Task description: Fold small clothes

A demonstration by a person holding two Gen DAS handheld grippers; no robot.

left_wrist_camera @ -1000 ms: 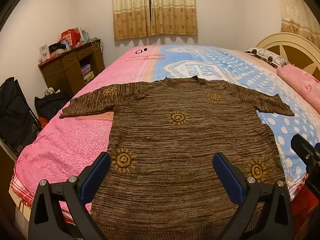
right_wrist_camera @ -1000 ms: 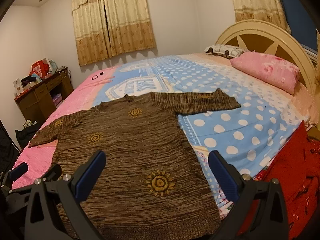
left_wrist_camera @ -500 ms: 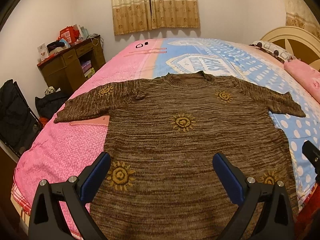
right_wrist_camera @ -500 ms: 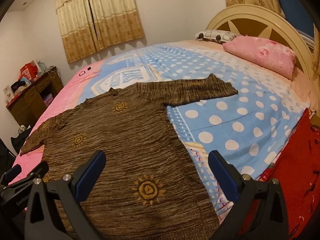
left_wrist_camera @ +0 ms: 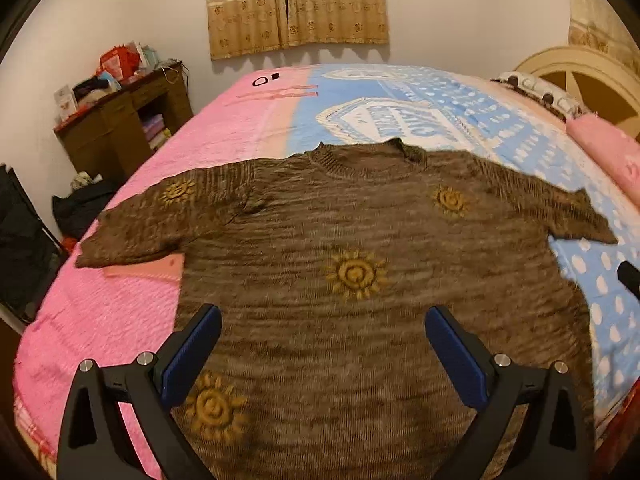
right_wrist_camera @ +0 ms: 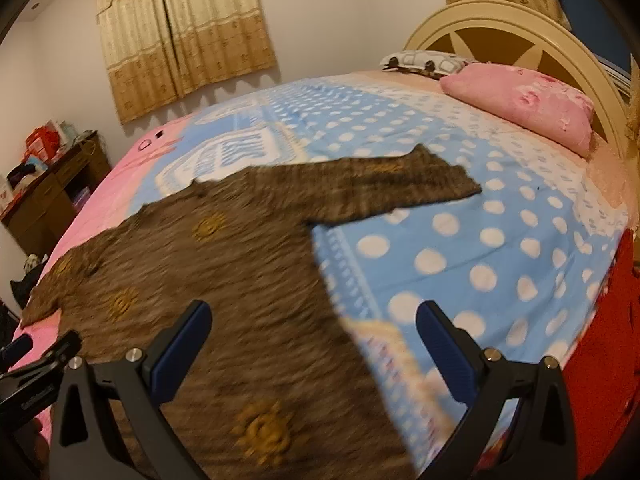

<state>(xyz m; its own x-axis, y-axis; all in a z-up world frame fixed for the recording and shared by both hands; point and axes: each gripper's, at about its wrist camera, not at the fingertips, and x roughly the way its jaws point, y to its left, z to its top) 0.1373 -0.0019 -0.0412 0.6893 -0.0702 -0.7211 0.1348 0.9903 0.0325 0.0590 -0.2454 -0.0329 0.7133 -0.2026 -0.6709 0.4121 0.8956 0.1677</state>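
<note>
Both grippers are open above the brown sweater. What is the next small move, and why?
Probably lower the right gripper onto the sweater's side edge and close there. The sweater lies flat on the bed, sleeves spread, nothing folded yet; both grippers, the left gripper too, are open and empty. The right one straddles that edge.

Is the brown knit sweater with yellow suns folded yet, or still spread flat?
Spread flat, unfolded: the brown knit sweater with yellow suns lies face up on the bed, both sleeves stretched outward, no layer doubled over.
</note>
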